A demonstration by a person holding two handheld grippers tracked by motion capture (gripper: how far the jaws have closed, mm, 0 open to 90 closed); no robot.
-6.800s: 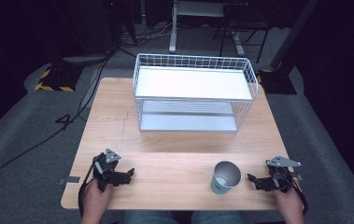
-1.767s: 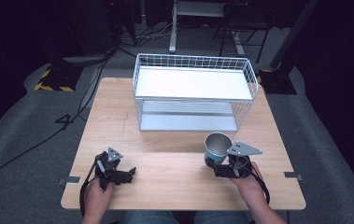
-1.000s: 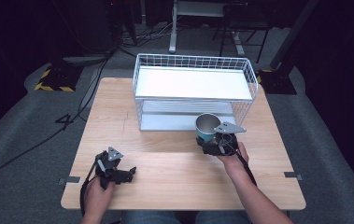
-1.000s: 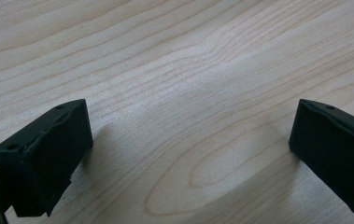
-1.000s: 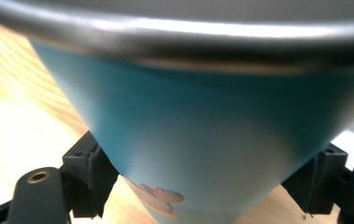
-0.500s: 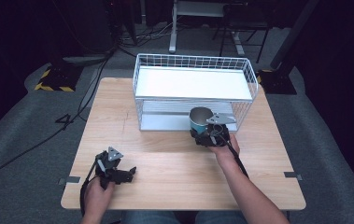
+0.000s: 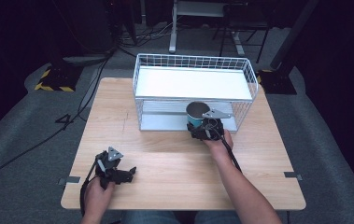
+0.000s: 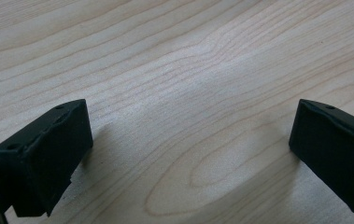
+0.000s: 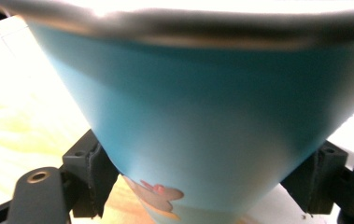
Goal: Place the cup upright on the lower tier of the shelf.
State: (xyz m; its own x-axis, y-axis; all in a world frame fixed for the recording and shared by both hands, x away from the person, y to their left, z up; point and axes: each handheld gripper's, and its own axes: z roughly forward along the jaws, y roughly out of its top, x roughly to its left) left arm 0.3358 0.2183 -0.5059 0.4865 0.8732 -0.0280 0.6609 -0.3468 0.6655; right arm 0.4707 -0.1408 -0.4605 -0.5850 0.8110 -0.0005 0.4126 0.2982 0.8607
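Clamping a blue metal-rimmed cup (image 7: 196,113) between its two black jaws, the right gripper (image 7: 201,131) is stretched out over the far half of the wooden table (image 7: 174,158), with the person's right hand (image 7: 217,139) behind it. From the right gripper view the cup's tapered blue wall (image 9: 198,116) sits squarely between the jaws, a small pinkish print showing low on it. The cup is upright, its open mouth facing up, right at the front edge of the white wire rack (image 7: 193,91), level with the rack's lower shelf; whether it rests on that shelf or hangs just before it I cannot tell.

Over at the near left, the left gripper (image 7: 127,173) lies low on the table in the person's left hand (image 7: 99,196), well apart from the cup. Its jaws stand wide apart with nothing between them but bare wood grain (image 8: 188,116).

Beyond the table, cables (image 7: 132,37) trail across the grey floor.
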